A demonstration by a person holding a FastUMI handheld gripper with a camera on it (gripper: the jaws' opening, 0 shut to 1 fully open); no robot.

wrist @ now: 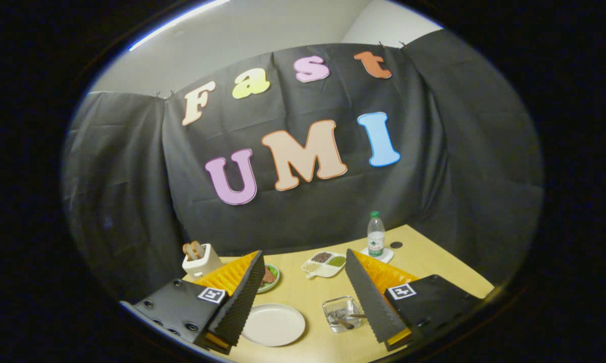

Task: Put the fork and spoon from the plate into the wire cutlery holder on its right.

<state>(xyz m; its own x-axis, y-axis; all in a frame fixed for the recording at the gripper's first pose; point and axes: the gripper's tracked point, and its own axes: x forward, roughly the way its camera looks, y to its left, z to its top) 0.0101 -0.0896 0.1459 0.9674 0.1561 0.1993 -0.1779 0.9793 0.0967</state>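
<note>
hovering gripper (308, 322) open, cutlery (344, 317) indistinct

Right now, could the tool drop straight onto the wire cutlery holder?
Probably yes: the tool is open above the table, and the wire cutlery holder, cutlery already inside, lies between its fingers, right of the bare plate.

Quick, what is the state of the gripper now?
Gripper: open, fingers spread wide above the table, holding nothing; the plate and the wire cutlery holder lie between them.

Dim booth, bright ceiling light strip (177, 22) overhead, strong fisheye bending at edges, soft focus, table (434, 262) evenly lit
</note>
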